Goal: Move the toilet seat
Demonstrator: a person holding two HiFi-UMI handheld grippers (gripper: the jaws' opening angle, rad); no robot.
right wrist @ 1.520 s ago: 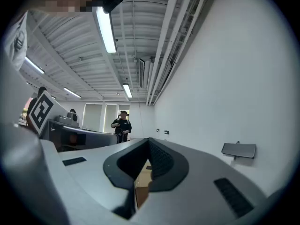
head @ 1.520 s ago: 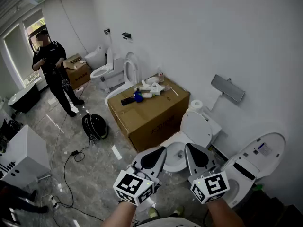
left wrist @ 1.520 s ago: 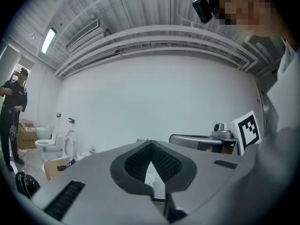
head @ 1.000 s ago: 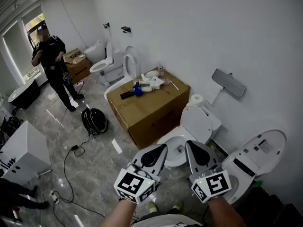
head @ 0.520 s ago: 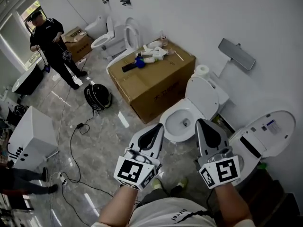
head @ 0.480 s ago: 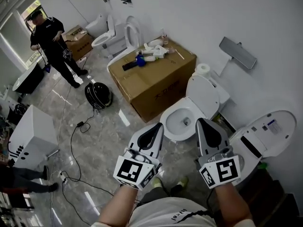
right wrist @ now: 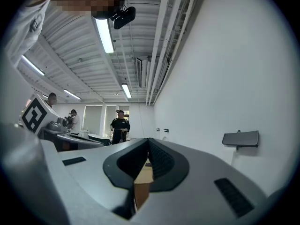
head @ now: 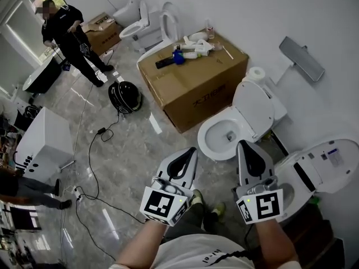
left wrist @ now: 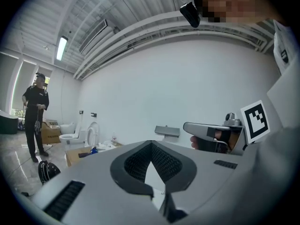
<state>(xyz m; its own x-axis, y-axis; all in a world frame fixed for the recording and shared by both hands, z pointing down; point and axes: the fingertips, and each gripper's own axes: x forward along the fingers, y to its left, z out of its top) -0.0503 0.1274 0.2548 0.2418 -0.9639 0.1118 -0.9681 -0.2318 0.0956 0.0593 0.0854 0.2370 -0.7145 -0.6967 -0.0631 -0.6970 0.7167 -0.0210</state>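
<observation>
A white toilet (head: pixel 224 136) stands against the wall right of the cardboard box, its lid (head: pixel 253 106) raised against the cistern. A second white toilet (head: pixel 314 164) at the far right also has its lid up. My left gripper (head: pixel 188 152) and right gripper (head: pixel 245 145) are held side by side in the air, short of the first toilet's bowl. Both are shut with nothing in them. The left gripper (left wrist: pixel 151 145) points at the bare wall. In the right gripper view the right gripper (right wrist: pixel 147 142) shows only a slit between its jaws.
A large cardboard box (head: pixel 193 77) with bottles on top stands left of the toilet. A grey wall fixture (head: pixel 302 50) hangs above. On the floor lie a black round object (head: pixel 124 97) and cables (head: pixel 92 172). A white cabinet (head: pixel 42 144) and a person in black (head: pixel 67 32) are at the left.
The head view has tipped further down and moved nearer, so the toilet bowl lies just beyond the gripper tips. Both grippers stay shut and side by side. The person in black has shifted slightly.
</observation>
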